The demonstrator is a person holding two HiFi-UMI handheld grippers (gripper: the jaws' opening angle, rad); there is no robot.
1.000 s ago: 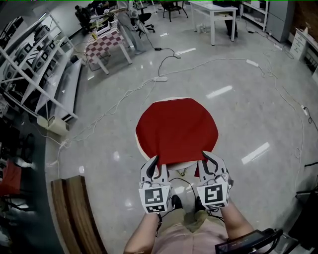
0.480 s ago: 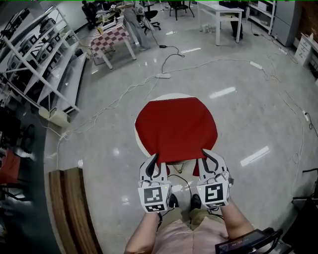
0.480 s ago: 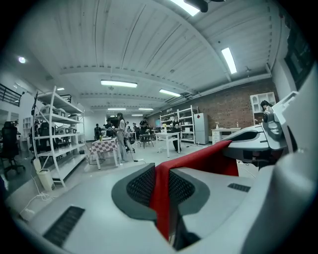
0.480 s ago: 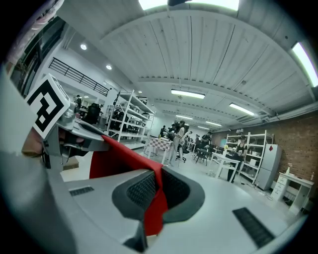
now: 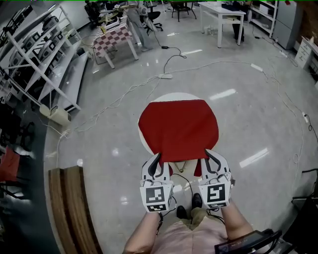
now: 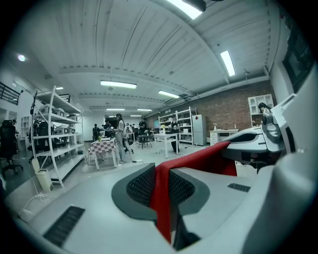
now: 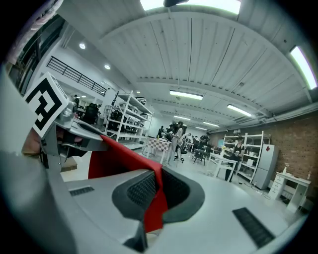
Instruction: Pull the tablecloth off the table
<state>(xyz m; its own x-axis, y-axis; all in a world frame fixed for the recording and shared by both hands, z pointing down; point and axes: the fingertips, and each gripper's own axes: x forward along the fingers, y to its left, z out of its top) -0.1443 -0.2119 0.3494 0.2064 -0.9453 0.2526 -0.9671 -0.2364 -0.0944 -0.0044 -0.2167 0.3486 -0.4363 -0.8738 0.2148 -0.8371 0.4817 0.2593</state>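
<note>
A red tablecloth (image 5: 179, 129) lies over a small round white table (image 5: 168, 95), whose top shows as a pale strip beyond the cloth's far edge and at the left. Both grippers pinch the cloth's near edge: the left gripper (image 5: 158, 158) at its near left corner, the right gripper (image 5: 208, 155) at its near right corner. In the left gripper view red fabric (image 6: 161, 193) is clamped between the dark pads (image 6: 140, 184). The right gripper view shows the same, with the cloth (image 7: 117, 156) stretching off to the left from the shut jaws.
Metal shelving (image 5: 39, 59) lines the left side, and a wooden bench (image 5: 72, 208) sits near left. A checkered table (image 5: 112, 39) and a white table (image 5: 223, 12) stand far back. Cables and a power strip (image 5: 164, 76) trail across the glossy floor beyond the round table.
The cloth has slid a little toward me, so more white tabletop shows at the far edge. Both grippers keep their hold on the near edge.
</note>
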